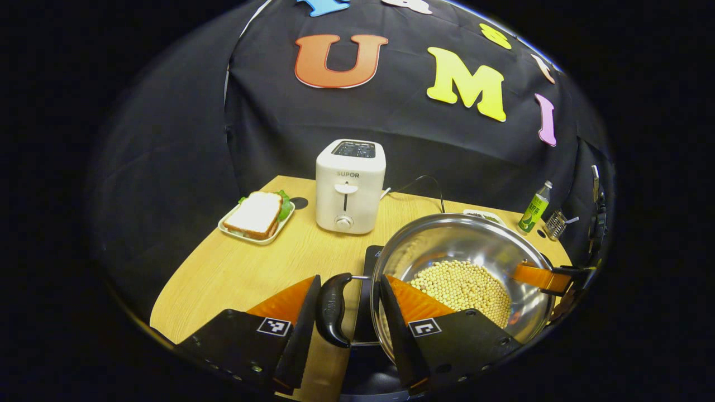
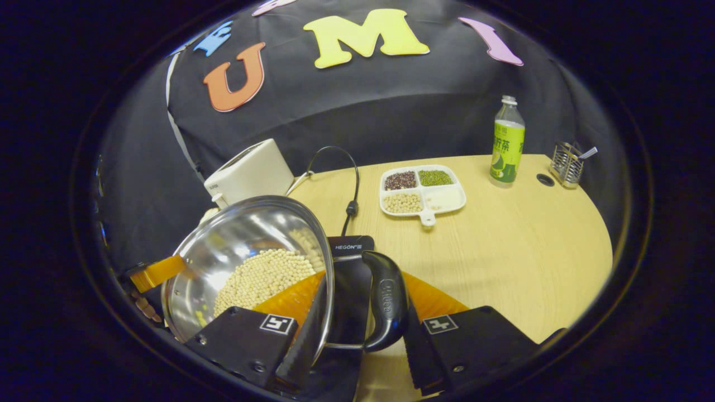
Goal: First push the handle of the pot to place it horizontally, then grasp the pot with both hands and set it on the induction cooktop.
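A steel pot [image 1: 458,234] [image 2: 240,234] holding pale soybeans [image 1: 463,285] [image 2: 262,279] sits tilted over the black induction cooktop [image 1: 371,257] [image 2: 349,245]; I cannot tell whether it rests on it. My left gripper [image 1: 350,277] is shut on the pot's black side handle [image 1: 333,310], one finger outside the handle and the other inside the rim. The right gripper [image 2: 366,276] clamps the opposite handle [image 2: 386,301] the same way. Each view shows the other gripper at the far rim [image 1: 550,279] [image 2: 156,273].
A white toaster [image 1: 350,187] [image 2: 248,170] stands behind the pot, with a sandwich plate [image 1: 257,215] to its left. On the wooden table are a divided dish of beans [image 2: 423,192], a green bottle [image 2: 507,142], a wire holder [image 2: 567,162] and a black cable [image 2: 346,167].
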`<state>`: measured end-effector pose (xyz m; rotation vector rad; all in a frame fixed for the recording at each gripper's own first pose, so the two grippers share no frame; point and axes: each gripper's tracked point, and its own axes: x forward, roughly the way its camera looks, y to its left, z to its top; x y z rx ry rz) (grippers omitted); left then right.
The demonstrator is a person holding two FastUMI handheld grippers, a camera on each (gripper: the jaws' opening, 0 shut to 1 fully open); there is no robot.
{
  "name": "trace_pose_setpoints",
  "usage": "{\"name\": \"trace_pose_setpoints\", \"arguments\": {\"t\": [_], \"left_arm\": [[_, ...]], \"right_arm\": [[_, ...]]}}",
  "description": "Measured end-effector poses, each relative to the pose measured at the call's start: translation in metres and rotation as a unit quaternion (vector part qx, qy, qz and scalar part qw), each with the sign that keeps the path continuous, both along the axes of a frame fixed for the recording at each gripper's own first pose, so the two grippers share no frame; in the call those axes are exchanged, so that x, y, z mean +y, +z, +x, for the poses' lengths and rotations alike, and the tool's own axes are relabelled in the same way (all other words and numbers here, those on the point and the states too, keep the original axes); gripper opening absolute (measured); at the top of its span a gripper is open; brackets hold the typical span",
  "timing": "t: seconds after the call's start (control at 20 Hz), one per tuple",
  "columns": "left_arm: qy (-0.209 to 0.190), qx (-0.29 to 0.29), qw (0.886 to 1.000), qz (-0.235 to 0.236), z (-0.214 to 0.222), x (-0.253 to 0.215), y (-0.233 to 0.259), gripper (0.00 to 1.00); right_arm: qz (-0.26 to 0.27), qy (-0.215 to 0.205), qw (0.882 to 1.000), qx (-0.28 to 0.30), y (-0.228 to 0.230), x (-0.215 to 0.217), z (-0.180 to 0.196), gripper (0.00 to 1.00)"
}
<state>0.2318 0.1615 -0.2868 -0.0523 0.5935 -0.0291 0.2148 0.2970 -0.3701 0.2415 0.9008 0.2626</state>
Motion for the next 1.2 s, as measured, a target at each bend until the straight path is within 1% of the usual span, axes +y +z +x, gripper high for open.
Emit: {"name": "trace_pose_setpoints", "arguments": {"t": [0.05, 0.1, 0.15, 0.2, 0.25, 0.4, 0.5, 0.55, 0.65, 0.8, 0.9, 0.95, 1.0, 1.05, 1.1, 1.2], "left_arm": [[-0.004, -0.001, 1.000, 0.007, 0.001, -0.002, -0.004, 0.63], [-0.004, -0.004, 1.000, 0.014, 0.003, -0.001, -0.005, 0.79], [0.002, -0.009, 1.000, 0.016, 0.006, -0.001, -0.005, 0.67], [0.004, -0.020, 1.000, 0.016, 0.008, -0.001, -0.002, 0.72], [0.012, -0.039, 0.999, 0.019, 0.010, 0.001, 0.005, 0.74], [0.036, -0.089, 0.995, 0.005, 0.007, 0.003, 0.027, 0.87], [0.053, -0.111, 0.992, 0.026, -0.002, 0.011, 0.038, 0.95], [0.064, -0.120, 0.990, 0.040, -0.008, 0.016, 0.044, 0.96], [0.073, -0.144, 0.986, 0.036, -0.018, 0.010, 0.057, 0.96], [0.069, -0.160, 0.984, 0.023, -0.035, -0.008, 0.064, 0.96], [0.063, -0.168, 0.983, 0.026, -0.044, -0.016, 0.069, 0.95], [0.058, -0.170, 0.983, 0.024, -0.049, -0.023, 0.072, 0.95], [0.055, -0.171, 0.983, 0.020, -0.054, -0.029, 0.075, 0.95], [0.055, -0.175, 0.983, 0.017, -0.060, -0.035, 0.082, 0.95], [0.052, -0.178, 0.982, 0.015, -0.066, -0.041, 0.090, 0.95], [0.051, -0.191, 0.980, 0.015, -0.079, -0.051, 0.108, 0.96]], "right_arm": [[0.006, -0.004, 1.000, -0.003, 0.001, 0.001, 0.001, 0.70], [0.009, -0.007, 1.000, -0.008, 0.002, 0.001, 0.002, 0.71], [0.012, -0.010, 1.000, -0.016, 0.001, 0.000, 0.003, 0.72], [0.017, -0.014, 0.999, -0.022, 0.003, 0.000, 0.003, 0.71], [0.021, -0.019, 0.999, -0.033, 0.004, 0.000, 0.005, 0.72], [0.033, -0.026, 0.996, -0.078, 0.010, -0.001, 0.012, 0.73], [0.043, -0.040, 0.991, -0.117, 0.024, -0.006, 0.020, 0.74], [0.048, -0.041, 0.988, -0.140, 0.033, -0.008, 0.023, 0.76], [0.052, -0.046, 0.980, -0.186, 0.050, -0.013, 0.025, 0.89], [0.039, -0.040, 0.975, -0.213, 0.066, -0.022, 0.014, 0.98], [0.043, -0.033, 0.972, -0.230, 0.079, -0.030, 0.002, 0.96], [0.038, -0.031, 0.970, -0.239, 0.085, -0.037, -0.004, 0.98], [0.031, -0.033, 0.968, -0.247, 0.089, -0.048, -0.010, 0.98], [0.028, -0.036, 0.966, -0.255, 0.097, -0.057, -0.016, 0.95], [0.023, -0.041, 0.964, -0.263, 0.105, -0.069, -0.022, 0.98], [0.016, -0.053, 0.960, -0.275, 0.123, -0.094, -0.034, 0.98]]}}
